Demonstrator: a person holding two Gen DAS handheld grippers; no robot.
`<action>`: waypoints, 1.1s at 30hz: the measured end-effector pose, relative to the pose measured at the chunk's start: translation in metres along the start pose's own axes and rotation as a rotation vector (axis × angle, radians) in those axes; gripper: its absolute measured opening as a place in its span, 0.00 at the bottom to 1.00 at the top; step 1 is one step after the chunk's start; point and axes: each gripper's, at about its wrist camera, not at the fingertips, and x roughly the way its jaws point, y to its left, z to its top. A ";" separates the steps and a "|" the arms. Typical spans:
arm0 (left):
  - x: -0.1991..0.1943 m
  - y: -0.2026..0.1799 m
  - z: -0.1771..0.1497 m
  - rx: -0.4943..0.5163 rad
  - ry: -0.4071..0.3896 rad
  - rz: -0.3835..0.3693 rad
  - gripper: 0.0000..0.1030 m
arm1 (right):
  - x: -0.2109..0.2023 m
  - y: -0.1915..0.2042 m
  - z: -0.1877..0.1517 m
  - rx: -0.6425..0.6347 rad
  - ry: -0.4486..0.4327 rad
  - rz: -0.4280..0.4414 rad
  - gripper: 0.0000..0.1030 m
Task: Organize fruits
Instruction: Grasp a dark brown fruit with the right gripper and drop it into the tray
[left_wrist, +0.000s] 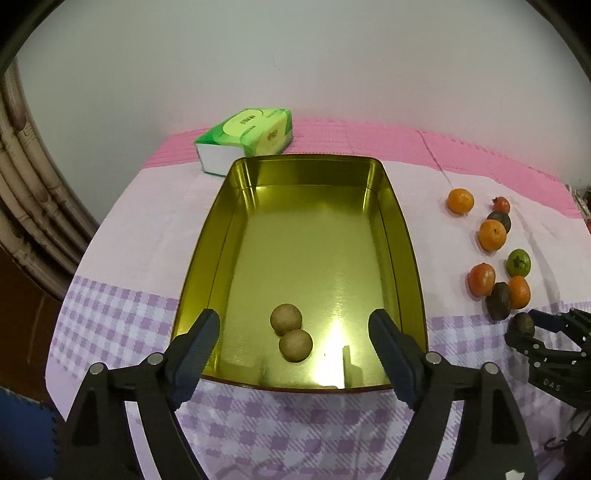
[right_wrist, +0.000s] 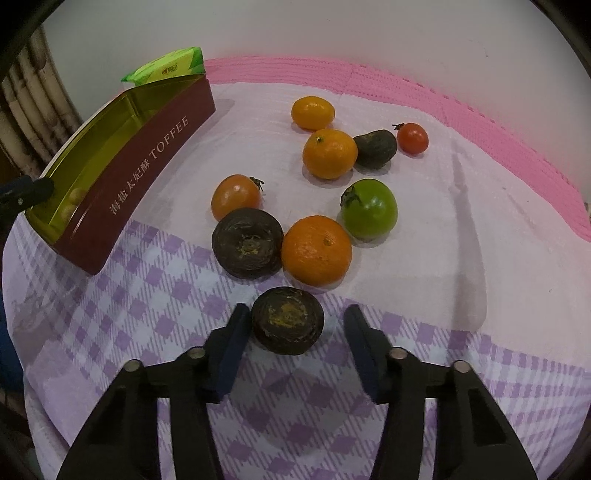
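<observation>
Dark fruit (right_wrist: 287, 320) lies between right gripper's (right_wrist: 293, 332) parted jaws.

— What is sitting in the upper left of the right wrist view?
— A green tissue pack (right_wrist: 173, 64) is lying there, showing above the middle of the left wrist view too (left_wrist: 245, 138).
— And what is covering the counter?
— A cloth (left_wrist: 122, 236) is lying across it, running pale toward the top and lilac-checked (right_wrist: 155, 295) toward the bottom.
— Anything beyond that?
— A pink mat (left_wrist: 369, 136) is stretching along the far edge under a white wall (left_wrist: 295, 55), and bamboo-like poles (left_wrist: 22, 147) are standing at the left edge.
</observation>
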 end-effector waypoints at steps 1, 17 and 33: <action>-0.001 0.002 0.000 -0.010 0.001 0.003 0.82 | 0.000 0.000 0.000 0.000 -0.001 0.005 0.40; -0.013 0.046 -0.003 -0.134 0.004 0.059 0.90 | -0.024 0.001 0.004 -0.016 -0.049 0.042 0.37; -0.026 0.092 -0.016 -0.270 0.016 0.131 0.90 | -0.044 0.116 0.084 -0.226 -0.146 0.217 0.37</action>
